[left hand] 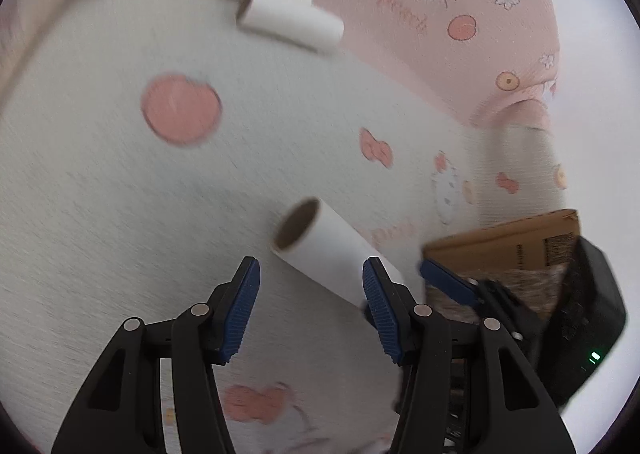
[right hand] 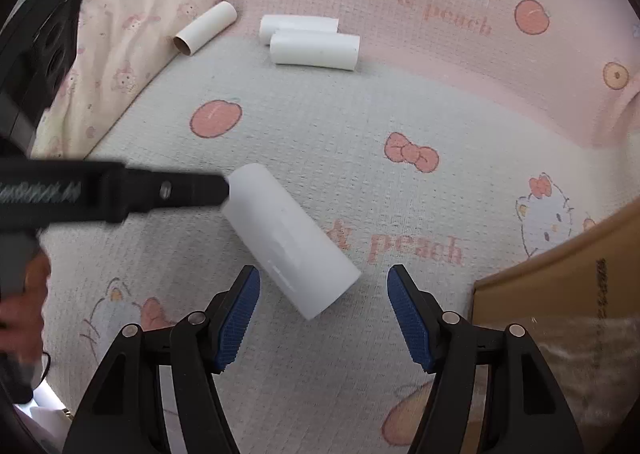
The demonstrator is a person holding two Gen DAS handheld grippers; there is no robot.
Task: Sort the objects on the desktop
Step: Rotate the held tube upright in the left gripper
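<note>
Both tools, left tool [left hand: 311,308] and right tool [right hand: 323,316], are released; the loose tube [right hand: 290,245] mid-frame could roll off if nudged.

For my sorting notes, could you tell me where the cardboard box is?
The cardboard box sits at the lower right edge of the right wrist view, on the patterned sheet, right of the nearest paper tube.

1. The left gripper [left hand: 311,310] is seen with jaws apart, nothing between them.
2. A white cardboard tube [left hand: 320,244] lies on the patterned bedsheet [left hand: 120,194], just beyond the right finger.
3. Three more tubes [left hand: 280,10] are seen farther off.
4. A cardboard box [left hand: 512,238] is seen at right.
</note>
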